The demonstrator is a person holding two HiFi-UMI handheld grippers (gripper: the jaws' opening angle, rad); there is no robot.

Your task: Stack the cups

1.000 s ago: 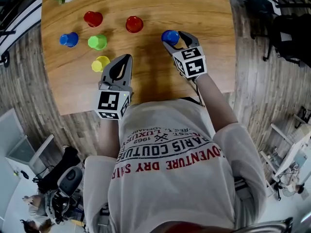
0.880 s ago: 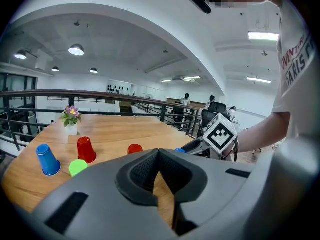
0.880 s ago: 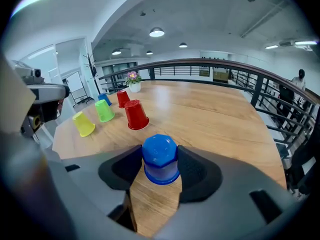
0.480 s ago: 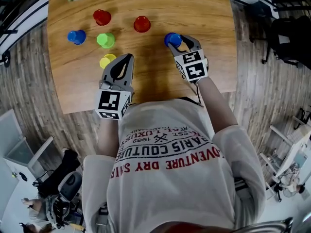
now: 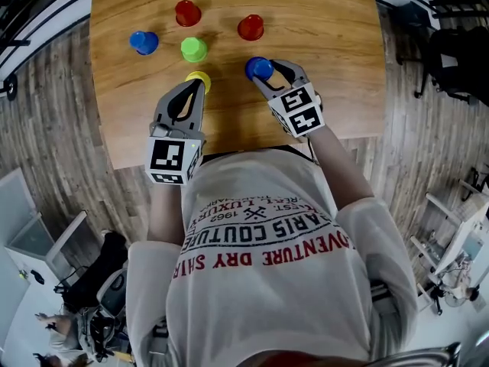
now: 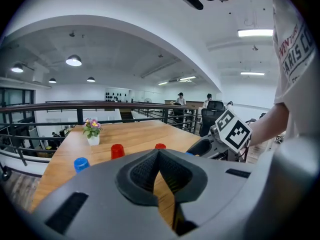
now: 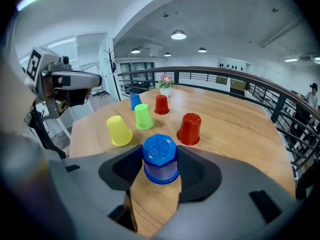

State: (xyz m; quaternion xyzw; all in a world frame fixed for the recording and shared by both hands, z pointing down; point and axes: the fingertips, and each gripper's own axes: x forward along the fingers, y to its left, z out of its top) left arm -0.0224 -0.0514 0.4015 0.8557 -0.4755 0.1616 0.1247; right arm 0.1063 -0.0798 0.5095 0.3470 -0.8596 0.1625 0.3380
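Note:
Several upturned plastic cups stand on the wooden table (image 5: 321, 37). My right gripper (image 5: 263, 73) (image 7: 160, 166) is shut on a blue cup (image 5: 258, 68) (image 7: 160, 156), its pads pressing the cup's sides. In front of it stand a red cup (image 5: 250, 27) (image 7: 190, 129), a yellow cup (image 5: 199, 77) (image 7: 119, 130) and a green cup (image 5: 193, 49) (image 7: 143, 116). Farther back are a second red cup (image 5: 187, 12) (image 7: 161, 104) and a second blue cup (image 5: 143, 42) (image 7: 135, 101). My left gripper (image 5: 191, 86) (image 6: 159, 151) is shut and holds nothing, its tips just short of the yellow cup.
A small white pot of flowers (image 7: 166, 84) (image 6: 92, 131) stands at the table's far edge. A railing runs behind the table. The person's body is against the table's near edge, and wooden floor lies on both sides.
The right gripper's jaws closed on the blue cup and carried it left, toward the yellow cup. The left gripper now lies closer to the yellow cup.

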